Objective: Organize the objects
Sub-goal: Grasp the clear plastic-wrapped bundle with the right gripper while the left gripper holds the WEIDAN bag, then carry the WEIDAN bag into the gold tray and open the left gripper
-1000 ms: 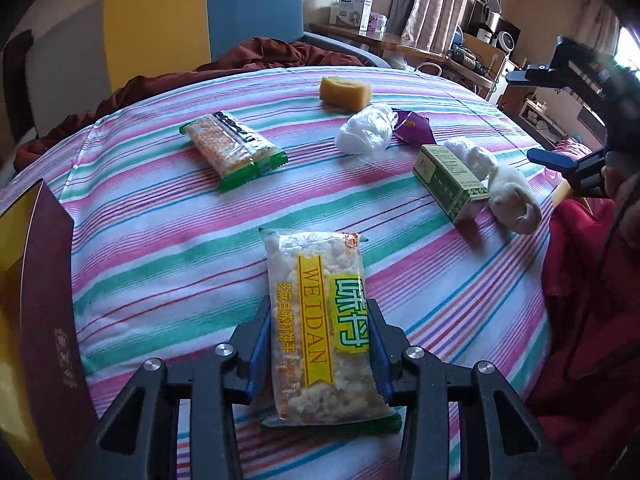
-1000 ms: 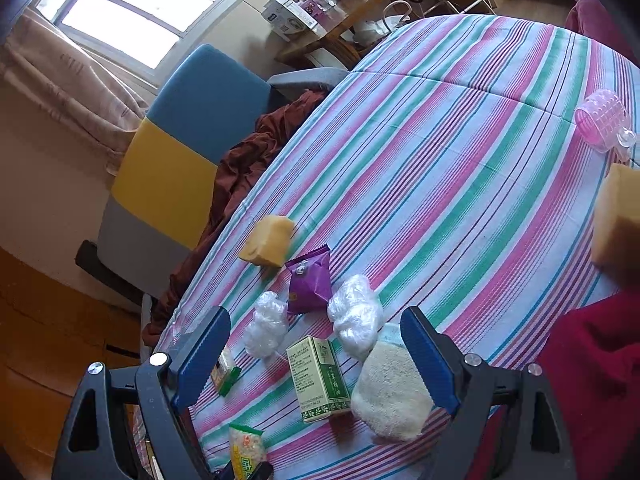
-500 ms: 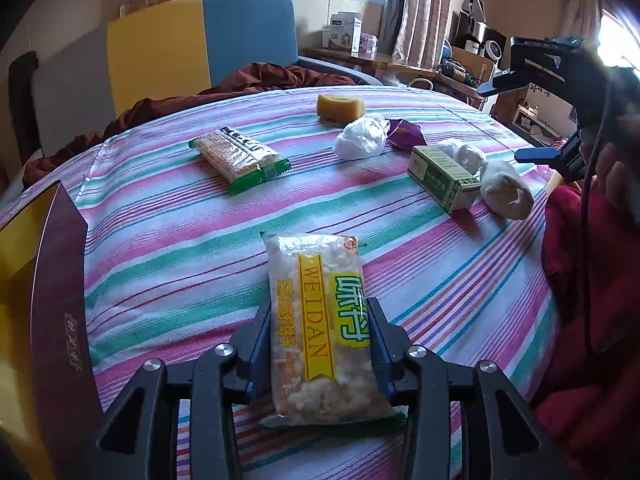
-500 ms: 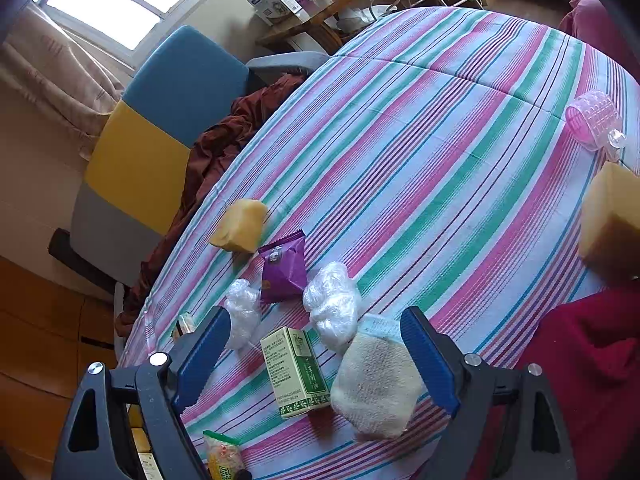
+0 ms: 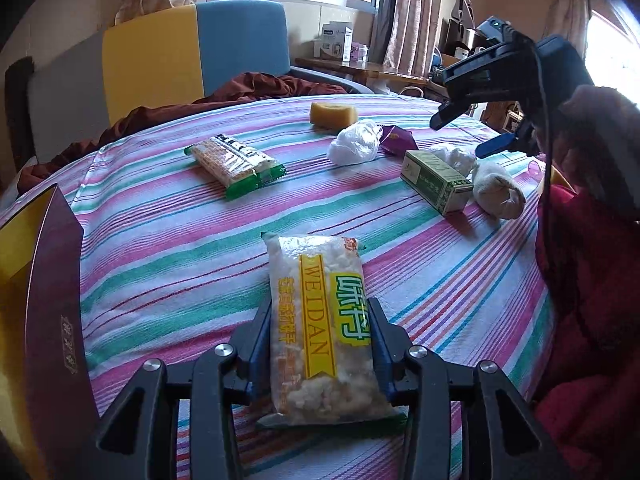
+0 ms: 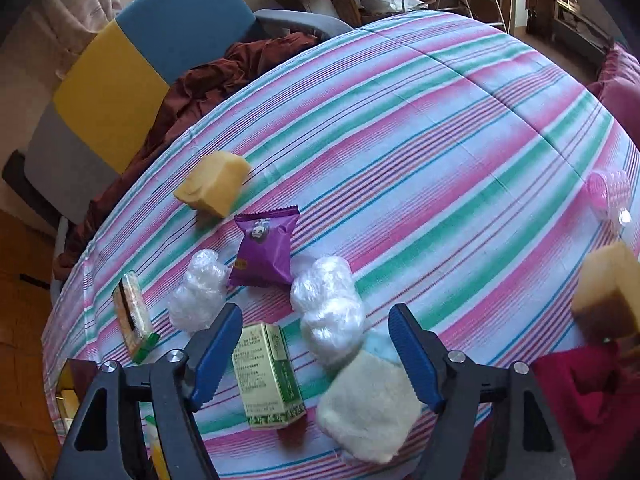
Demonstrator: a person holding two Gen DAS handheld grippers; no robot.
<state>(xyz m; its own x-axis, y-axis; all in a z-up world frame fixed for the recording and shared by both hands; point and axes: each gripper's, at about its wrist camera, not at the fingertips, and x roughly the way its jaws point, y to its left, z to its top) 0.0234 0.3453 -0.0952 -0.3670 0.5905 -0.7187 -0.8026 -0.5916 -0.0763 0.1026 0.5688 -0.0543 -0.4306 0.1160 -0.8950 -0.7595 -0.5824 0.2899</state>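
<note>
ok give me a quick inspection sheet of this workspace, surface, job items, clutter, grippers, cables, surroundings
surface: striped cloth over a round table.
job's things: WEIDAN snack pack; second snack pack; green box; purple sachet; two plastic wads; white mitt; yellow sponge.
clutter: pink roller and another yellow block at the cloth's edge; dark red box beside the left gripper.
grippers: left gripper clamps the WEIDAN snack pack; right gripper is above the green box and mitt, jaws closing, touching nothing.
cables: black cable hangs from the right gripper.
surroundings: blue-yellow chair, brown cloth, window, curtains, crowded desk.
</note>
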